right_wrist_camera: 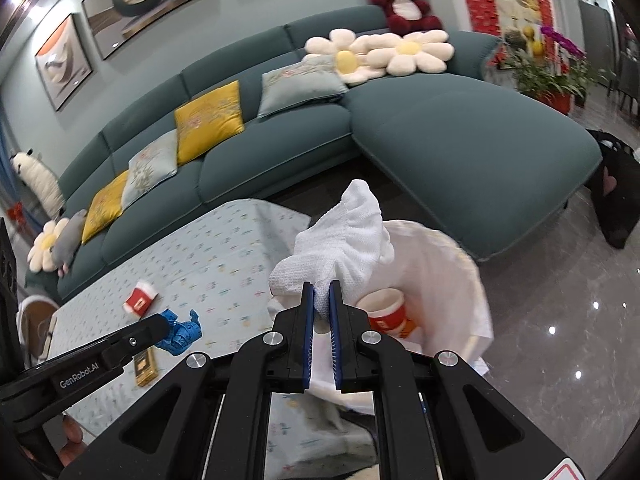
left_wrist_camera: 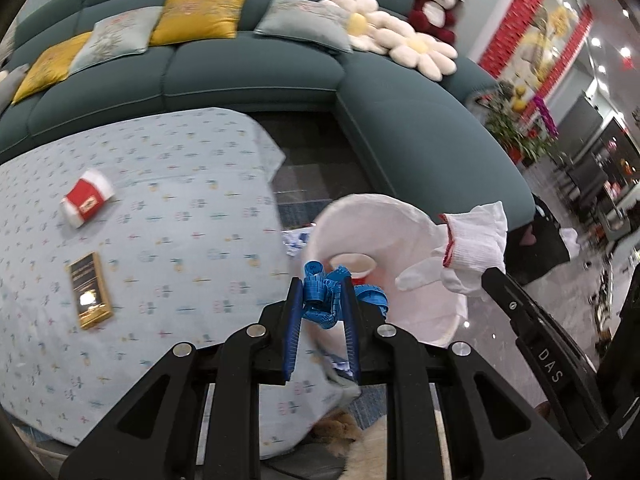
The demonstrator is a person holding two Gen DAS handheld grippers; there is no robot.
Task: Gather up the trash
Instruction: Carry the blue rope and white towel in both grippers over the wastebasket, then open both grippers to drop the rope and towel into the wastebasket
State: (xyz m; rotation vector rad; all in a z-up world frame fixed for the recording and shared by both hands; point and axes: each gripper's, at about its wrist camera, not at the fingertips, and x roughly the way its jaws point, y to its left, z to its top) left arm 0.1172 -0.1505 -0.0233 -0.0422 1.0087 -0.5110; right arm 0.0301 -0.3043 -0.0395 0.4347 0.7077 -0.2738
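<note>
Blue tape measure [left_wrist_camera: 326, 294] pinched in my left gripper [left_wrist_camera: 322, 300], white glove [right_wrist_camera: 344, 236] pinched in my right gripper [right_wrist_camera: 321, 300], both near the white-lined bin [right_wrist_camera: 452, 264]. One red cup [right_wrist_camera: 390, 314] already binned; red cup [left_wrist_camera: 88, 197] and gold box [left_wrist_camera: 90, 289] still on the table [left_wrist_camera: 180, 208], farther left.

gold box [right_wrist_camera: 145, 365] half hidden behind left gripper [right_wrist_camera: 166, 326]; bin [left_wrist_camera: 440, 320] base unseen.
</note>
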